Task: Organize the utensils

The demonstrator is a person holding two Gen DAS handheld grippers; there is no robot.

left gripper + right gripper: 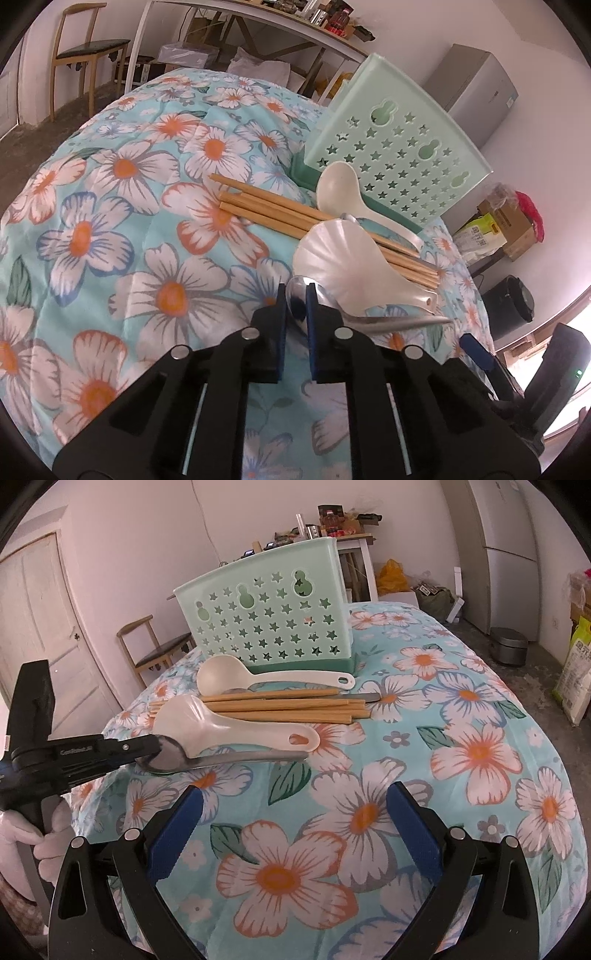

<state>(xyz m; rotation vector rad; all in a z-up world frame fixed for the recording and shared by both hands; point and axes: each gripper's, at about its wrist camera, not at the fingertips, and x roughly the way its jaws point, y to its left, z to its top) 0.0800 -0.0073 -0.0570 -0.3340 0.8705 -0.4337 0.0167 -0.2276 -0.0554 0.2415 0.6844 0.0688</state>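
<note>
On the flowered cloth (369, 812) covering the desk, in front of the green perforated basket (266, 616), the utensils lie in a loose heap. Nearest the basket's base is a cream plastic spoon (221, 675), its handle running along the basket's front. Just in front of that spoon lies a bundle of wooden chopsticks (288, 707), roughly parallel to the basket wall. A white shell-shaped scoop (332, 258) rests partly across the chopsticks on the side away from the basket. A steel spoon (221, 758) lies farthest from the basket, touching the scoop's underside.

The left claw (301, 295) is closed on the bowl of the steel spoon, blue pads (313, 306) pressing either side; the handle sticks out sideways, level with the cloth. A person's hand (48, 834) holds this tool.

The right claw (295, 801) stands wide open over bare cloth, well clear of the heap and holding nothing.
</note>
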